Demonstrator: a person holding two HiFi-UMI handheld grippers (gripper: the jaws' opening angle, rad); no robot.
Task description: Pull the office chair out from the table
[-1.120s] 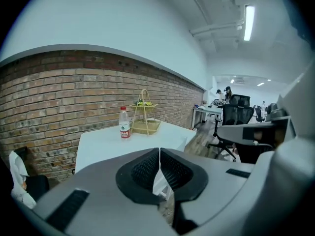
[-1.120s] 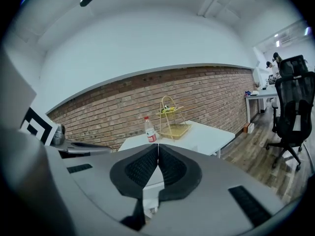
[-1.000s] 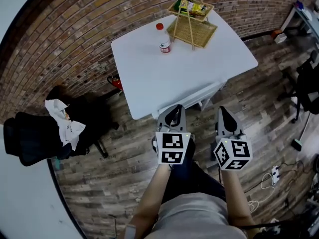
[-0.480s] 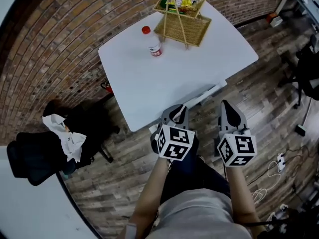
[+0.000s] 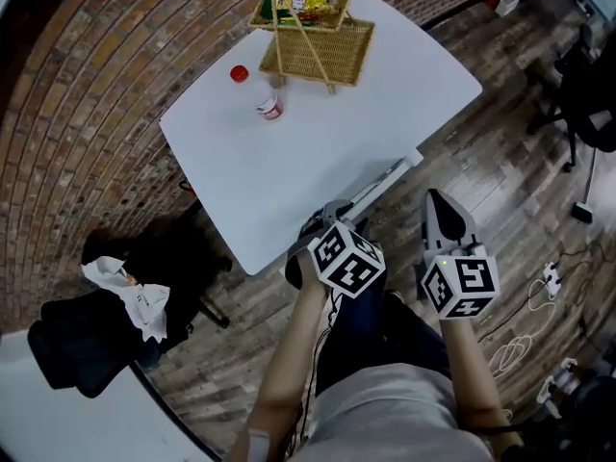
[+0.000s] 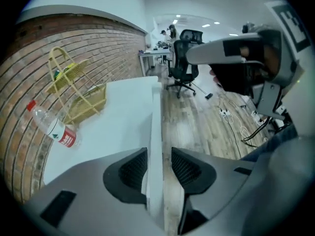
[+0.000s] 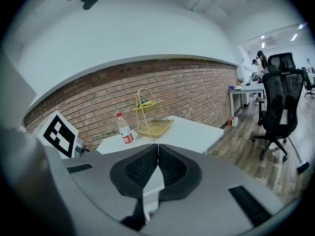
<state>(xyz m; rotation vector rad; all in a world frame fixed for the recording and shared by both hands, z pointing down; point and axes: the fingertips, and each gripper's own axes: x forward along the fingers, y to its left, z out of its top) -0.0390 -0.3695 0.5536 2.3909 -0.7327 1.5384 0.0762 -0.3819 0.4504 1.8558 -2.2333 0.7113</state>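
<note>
- My left gripper (image 6: 159, 156) has just opened its 2 jaws, and the table's (image 5: 289, 162) near edge runs between them.
- My right gripper (image 7: 157, 154) is closed and empty, just beside the left.

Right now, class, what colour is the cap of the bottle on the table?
Red; the bottle cap shows best in the head view.

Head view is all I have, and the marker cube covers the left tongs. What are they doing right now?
Observer: The left tongs have just been opening. They stand apart, with the table edge showing in the gap, not gripped.
Operator: And the other pair?
Observer: The right tongs are shut and empty.
Operator: Anyone over on the right?
Observer: Nobody beside the office chair; a person is at the far desks.
</note>
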